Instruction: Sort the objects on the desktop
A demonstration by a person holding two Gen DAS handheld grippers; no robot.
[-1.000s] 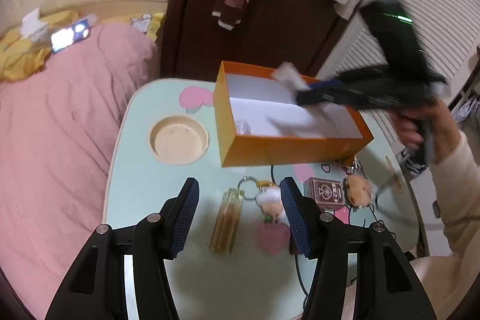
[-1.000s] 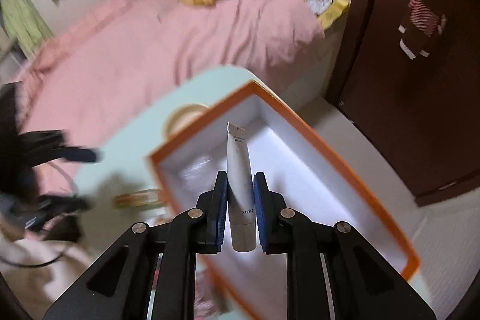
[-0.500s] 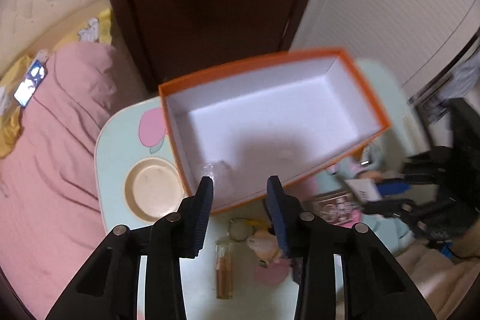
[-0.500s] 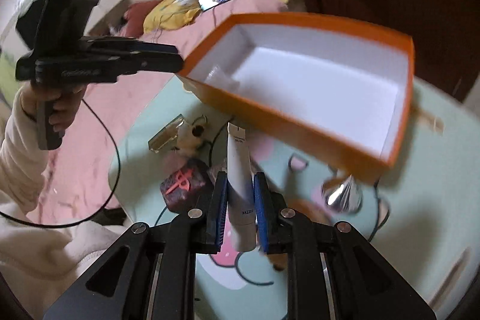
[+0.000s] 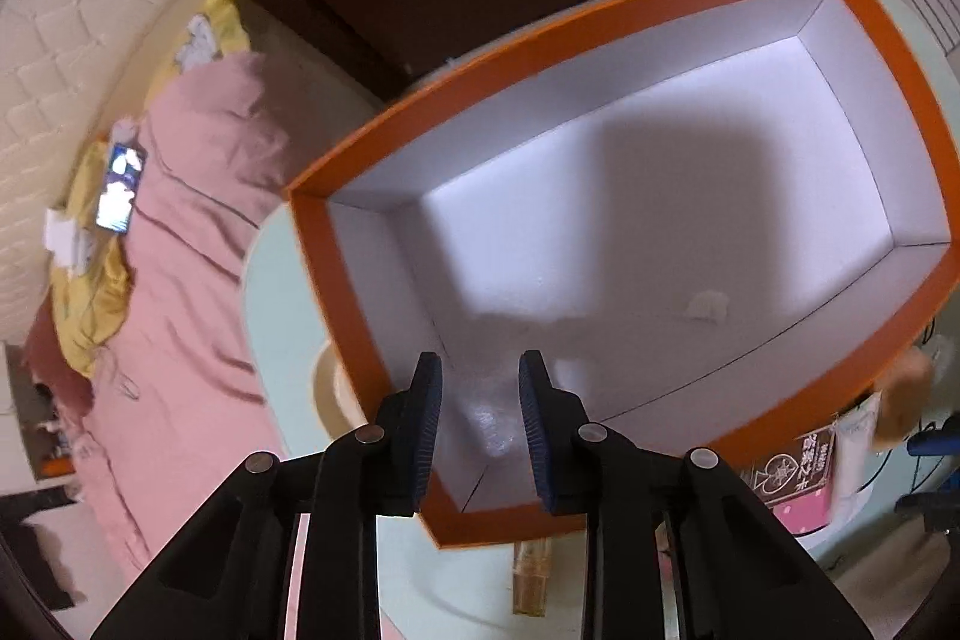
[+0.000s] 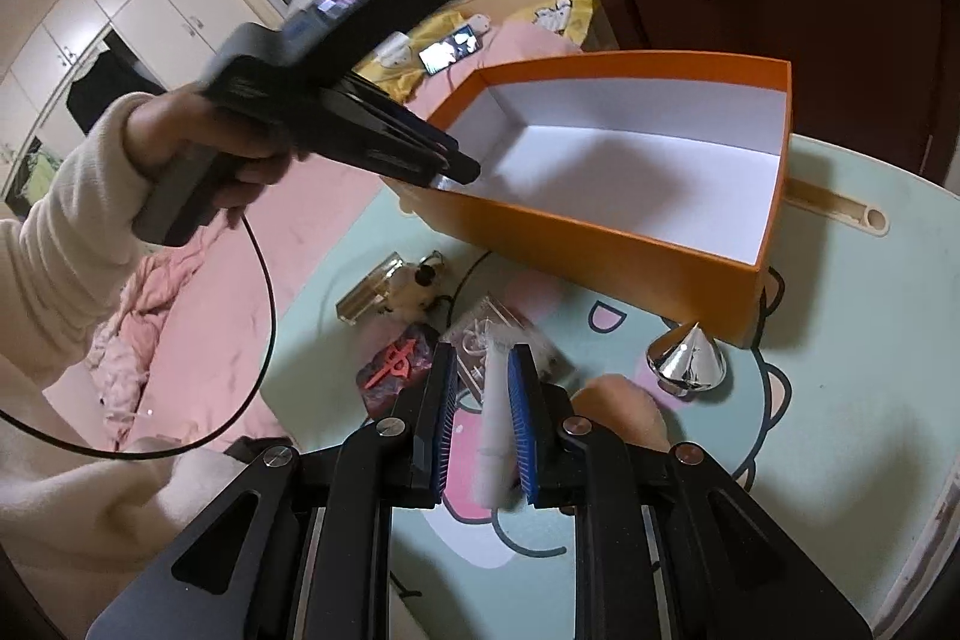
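Note:
An orange box (image 5: 540, 34) with a white inside stands on the mint table; it also shows in the right wrist view (image 6: 576, 232). My left gripper (image 5: 480, 376) hovers over the box's near corner, jaws partly open, with a small clear plastic item (image 5: 492, 424) lying in the box below them. My left gripper also shows in the right wrist view (image 6: 456, 169), held by a hand at the box's left rim. My right gripper (image 6: 480, 370) has a white tube (image 6: 495, 418) between its jaws, which stand slightly apart from it, low over the table.
On the table (image 6: 840, 370) lie a silver cone (image 6: 687, 355), a red card pack (image 6: 396, 364), a clear plastic packet (image 6: 486, 328), a plush keychain (image 6: 420, 280) and a glass bottle (image 6: 366, 292). A round cup hole (image 5: 336, 394) sits left of the box. A pink bed (image 5: 192, 244) is at left.
My left gripper moved forward over the box and narrowed. My right gripper drew back from the box and down to the table; its jaws have loosened around the white tube.

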